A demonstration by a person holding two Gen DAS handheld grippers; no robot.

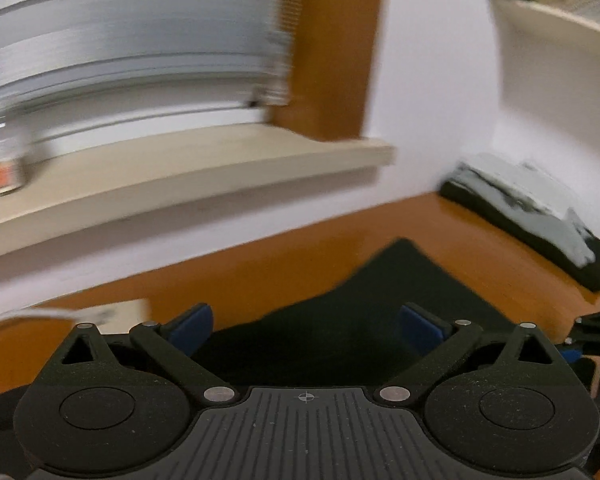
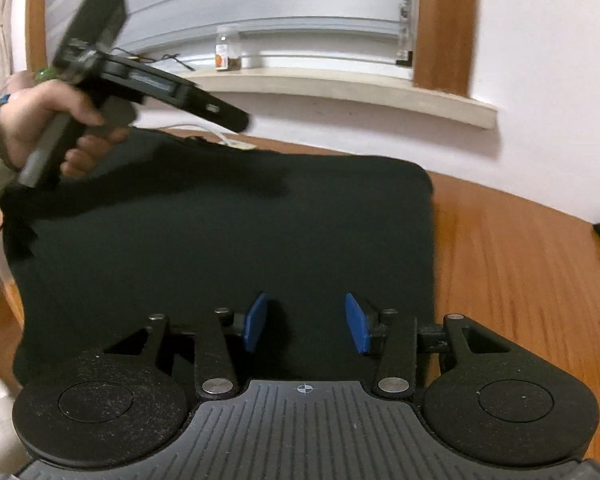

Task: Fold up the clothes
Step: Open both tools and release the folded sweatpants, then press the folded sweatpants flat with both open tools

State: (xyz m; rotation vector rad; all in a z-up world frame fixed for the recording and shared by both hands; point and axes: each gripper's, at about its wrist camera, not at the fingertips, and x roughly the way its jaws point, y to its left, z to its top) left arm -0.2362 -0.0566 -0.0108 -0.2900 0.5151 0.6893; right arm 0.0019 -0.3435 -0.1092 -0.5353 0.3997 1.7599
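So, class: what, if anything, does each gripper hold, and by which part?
Nothing. The left gripper and right gripper are both open above the black cloth.

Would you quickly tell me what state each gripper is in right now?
Left gripper: open, holding nothing.
Right gripper: open, holding nothing, over the dark garment.

A folded garment lies on the table; behind the table, a windowsill holds a jar.

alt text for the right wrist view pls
The right gripper hovers with open blue pads over a dark folded garment on a wooden table. At upper left, a hand holds the left gripper above it.
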